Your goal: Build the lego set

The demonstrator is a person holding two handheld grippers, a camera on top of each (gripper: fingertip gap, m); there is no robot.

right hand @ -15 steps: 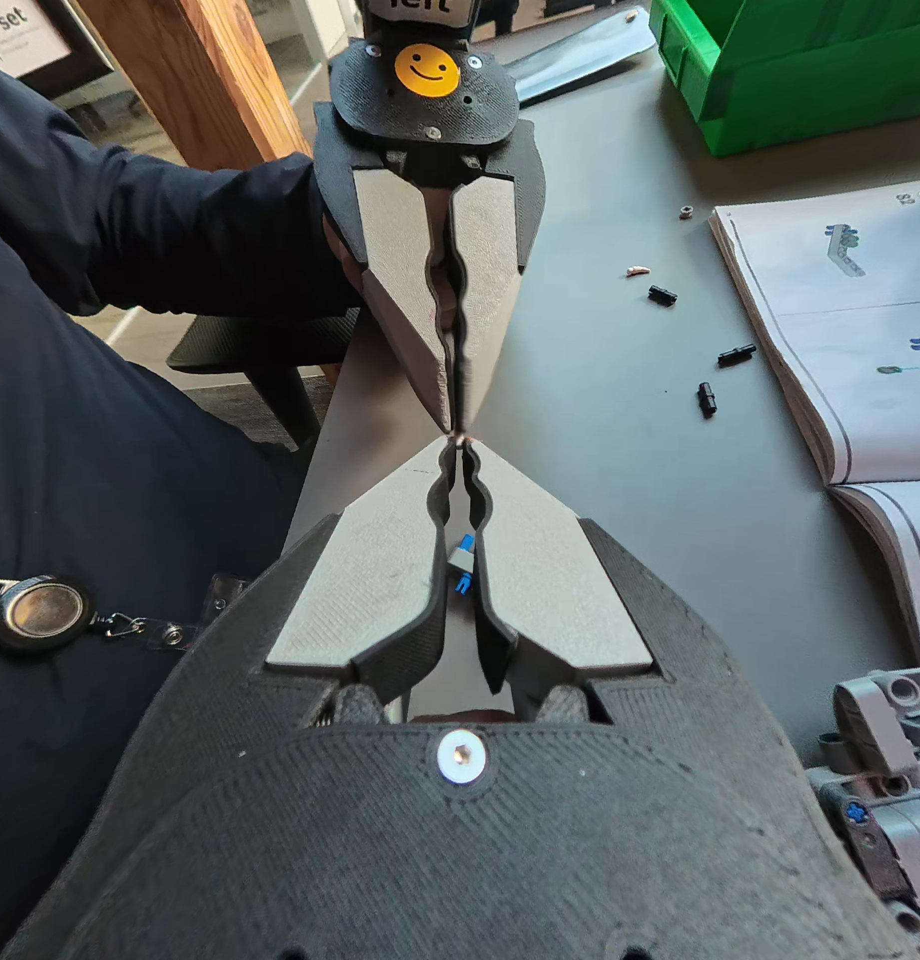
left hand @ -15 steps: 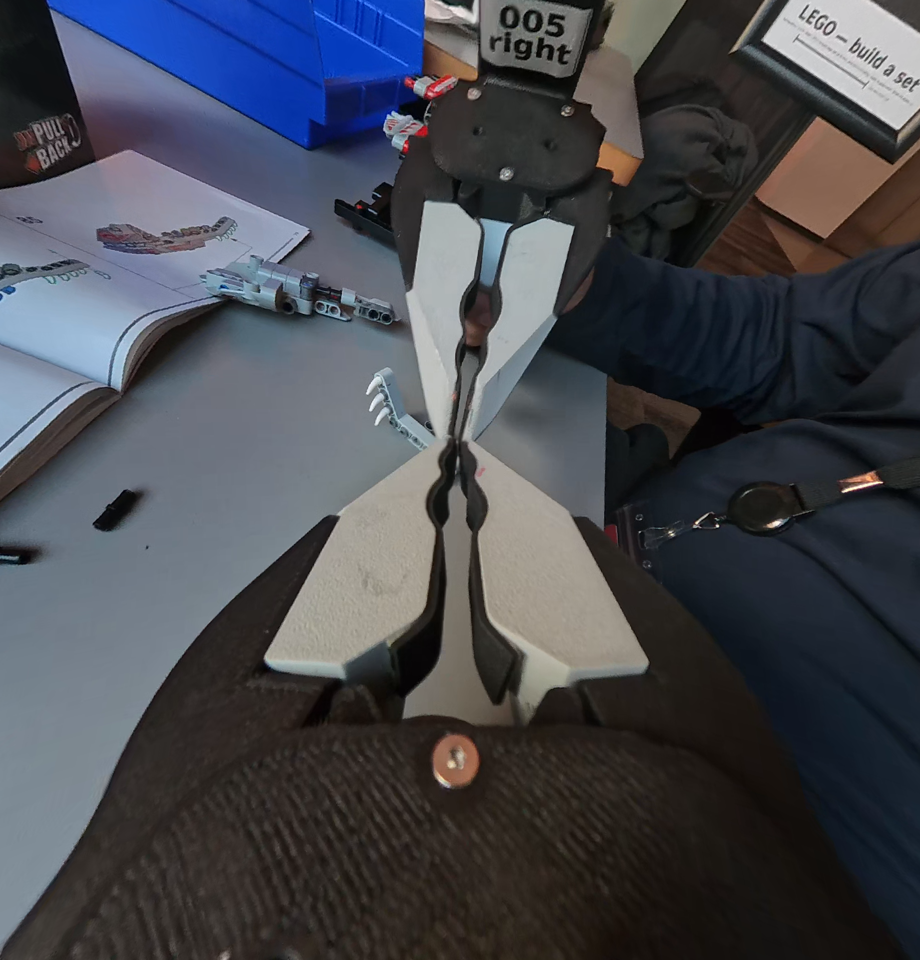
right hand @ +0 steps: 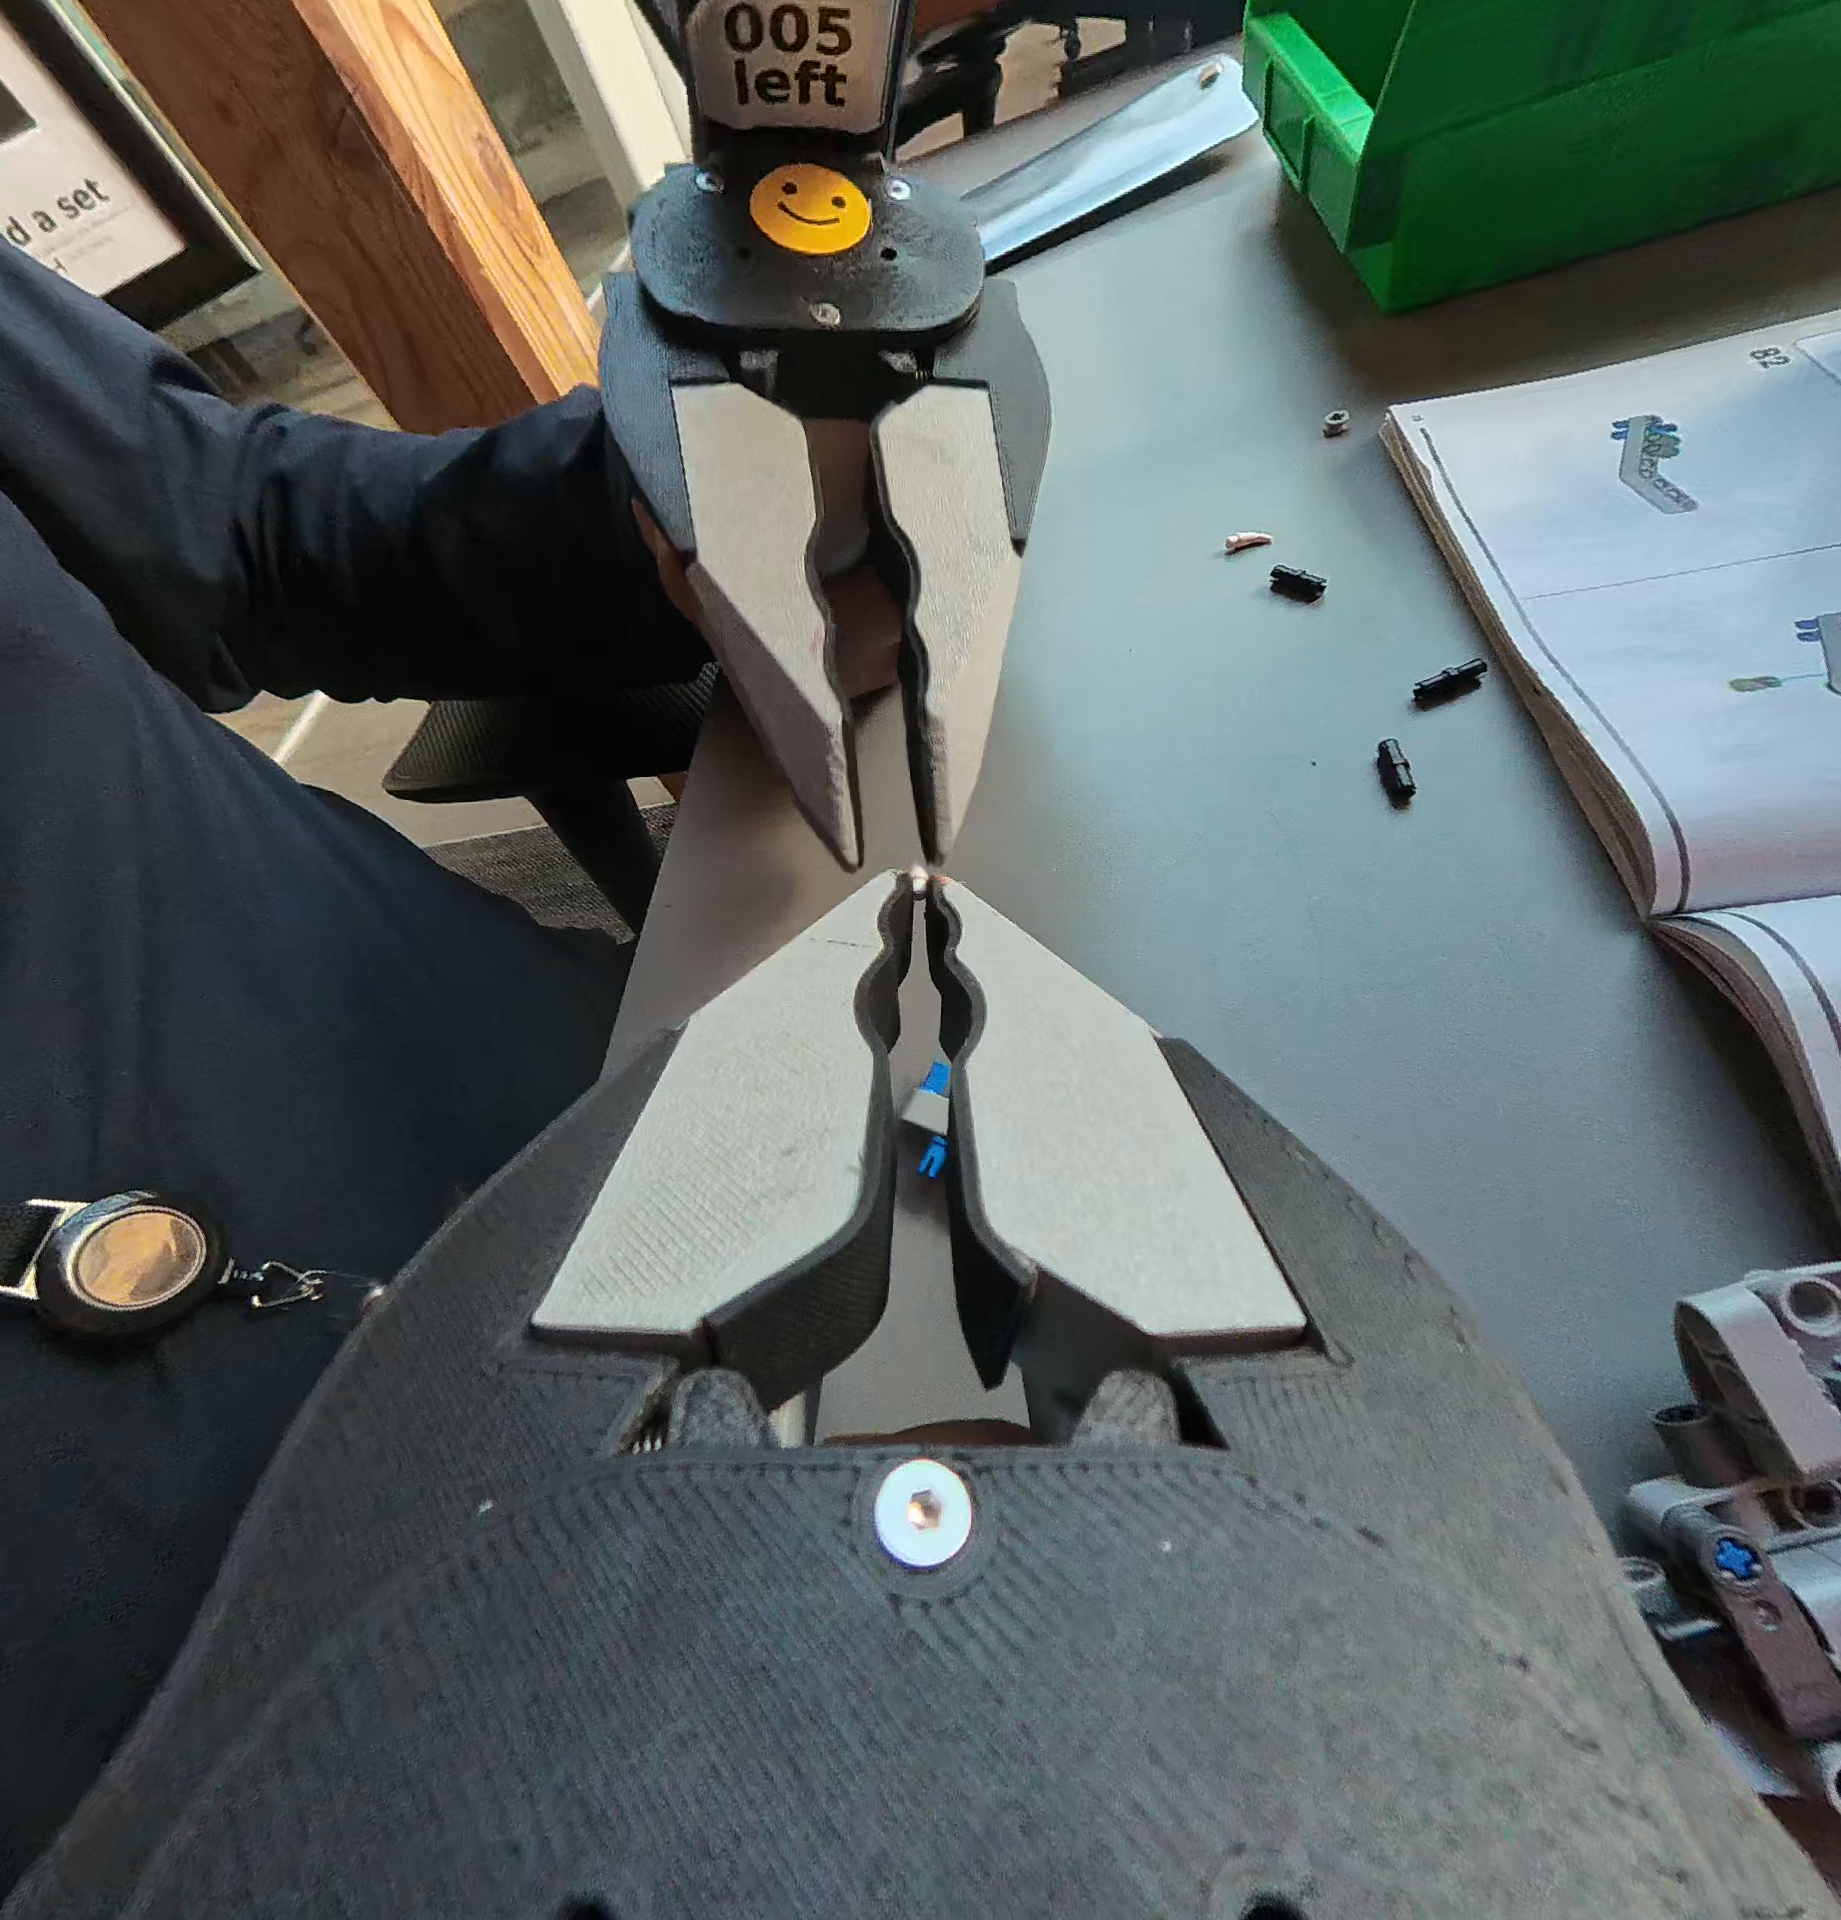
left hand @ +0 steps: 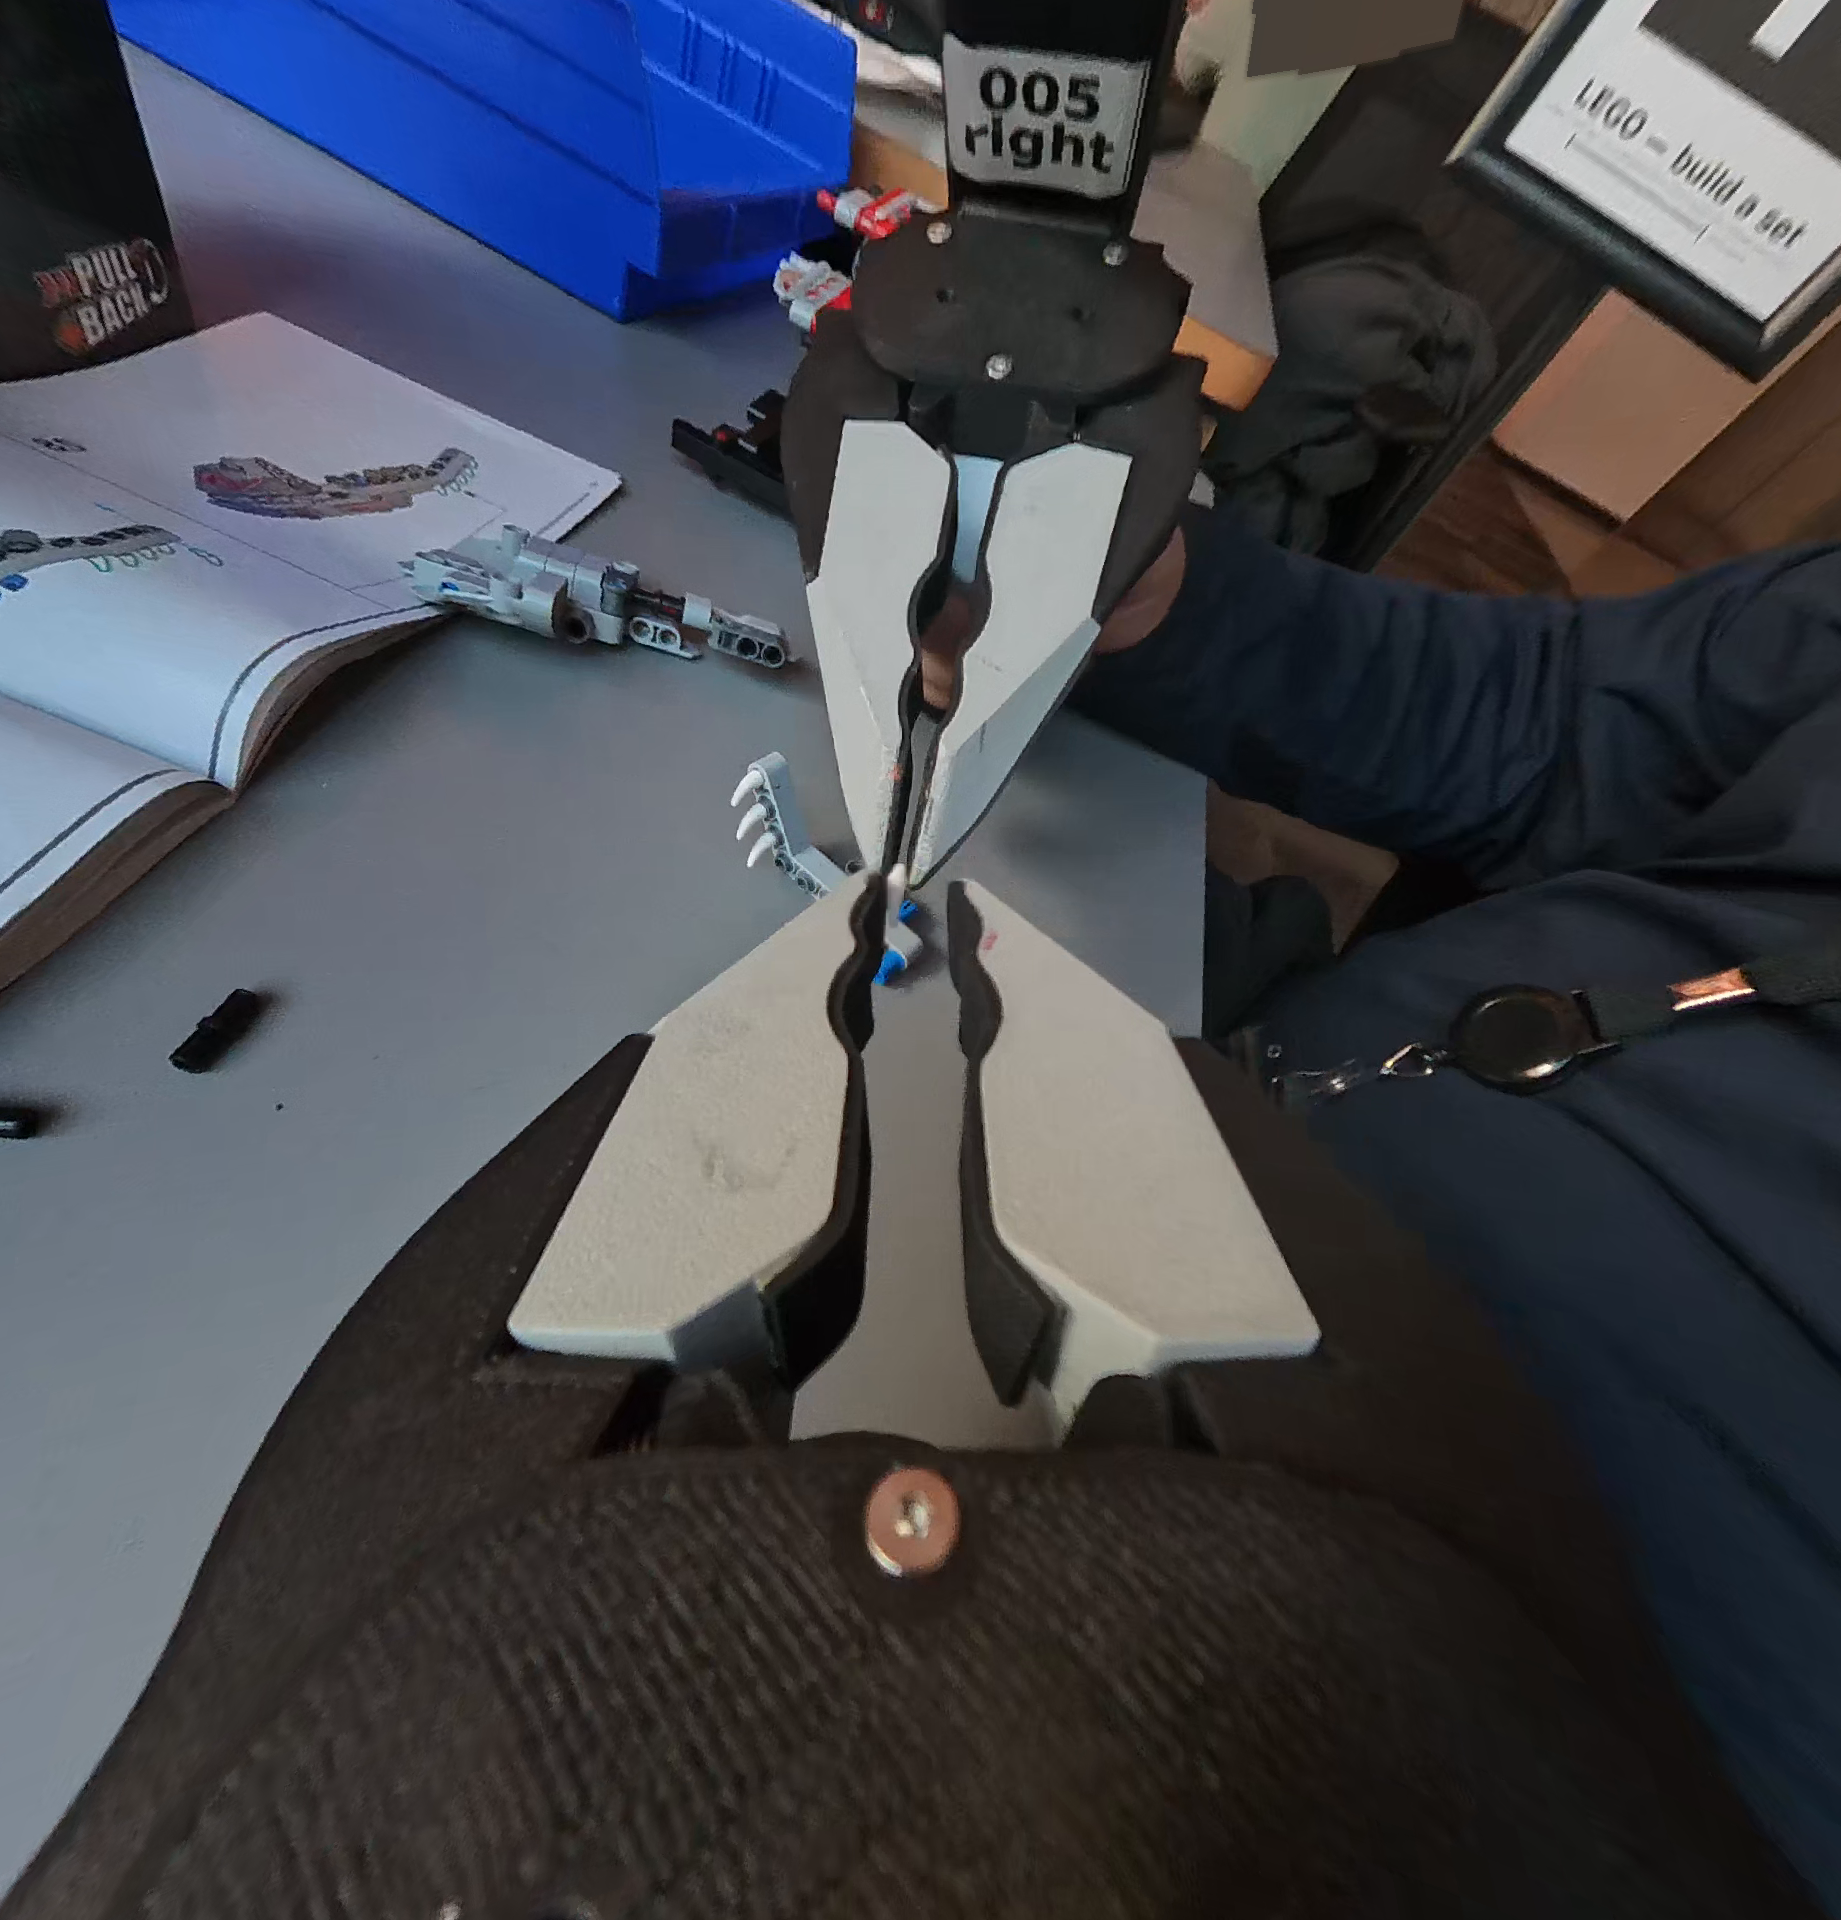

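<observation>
In the left wrist view, the left gripper [left hand: 911,896] is seen parted, tip to tip with the right gripper [left hand: 900,868] pinching a small white piece [left hand: 896,883], while in the right wrist view a blue-and-grey lego piece [right hand: 928,1117] is seen on the tabletop [right hand: 1259,935] below the nearly closed right gripper [right hand: 921,883].

Workshop-like hobby bench, grey table [left hand: 396,935], blue parts bin [left hand: 542,135], green bin [right hand: 1581,135], instruction booklet [left hand: 199,582]

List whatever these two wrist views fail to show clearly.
- Right wrist view: tiny white piece pinched in the right gripper, too small to identify.
- Right wrist view: blue-and-grey connector on the table, partly covered by that gripper's fingers.
- Right wrist view: grey Lego assembly, cut off by the right edge.
- Left wrist view: black parts, largely behind the right gripper.
</observation>
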